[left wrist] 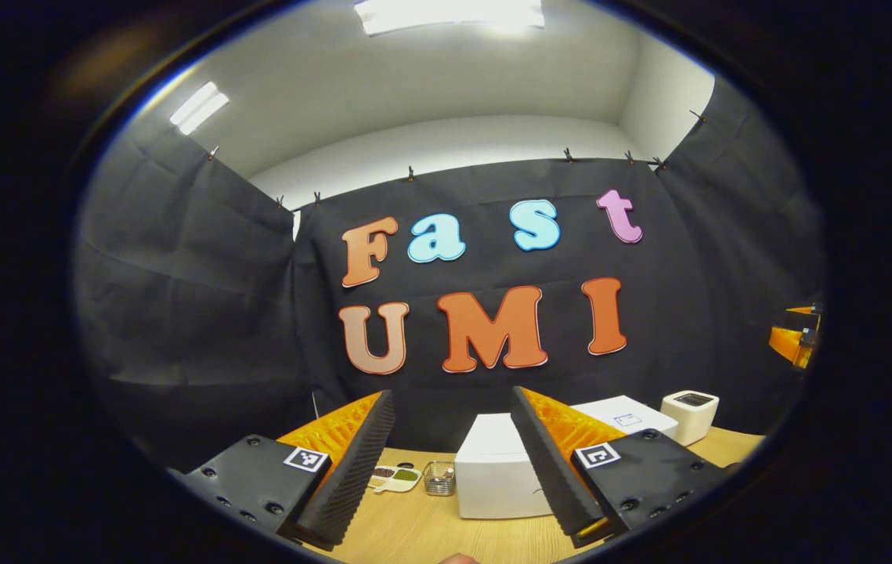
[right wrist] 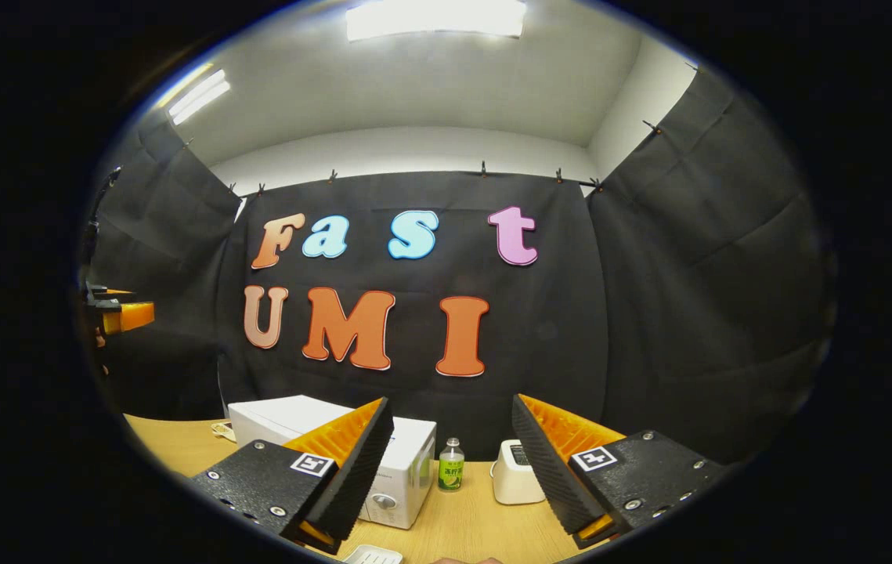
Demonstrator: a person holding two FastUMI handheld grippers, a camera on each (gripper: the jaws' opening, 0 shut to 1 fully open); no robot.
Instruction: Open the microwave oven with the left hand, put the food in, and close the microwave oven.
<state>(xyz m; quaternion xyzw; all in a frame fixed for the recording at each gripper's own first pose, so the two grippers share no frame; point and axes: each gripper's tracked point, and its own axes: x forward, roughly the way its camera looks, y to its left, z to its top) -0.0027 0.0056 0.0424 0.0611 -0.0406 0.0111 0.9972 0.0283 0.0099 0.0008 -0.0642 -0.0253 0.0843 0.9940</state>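
Both grippers, the left gripper [left wrist: 453,462] and the right gripper [right wrist: 453,462], stand wide apart and hold nothing. Ahead of both, the microwave oven [right wrist: 406,470] sits on the table [right wrist: 477,525] with its door shut, so I judge every step remains. Its small lettering is unreadable.

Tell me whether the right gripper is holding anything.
No: the right gripper is open and empty, raised short of the microwave oven.
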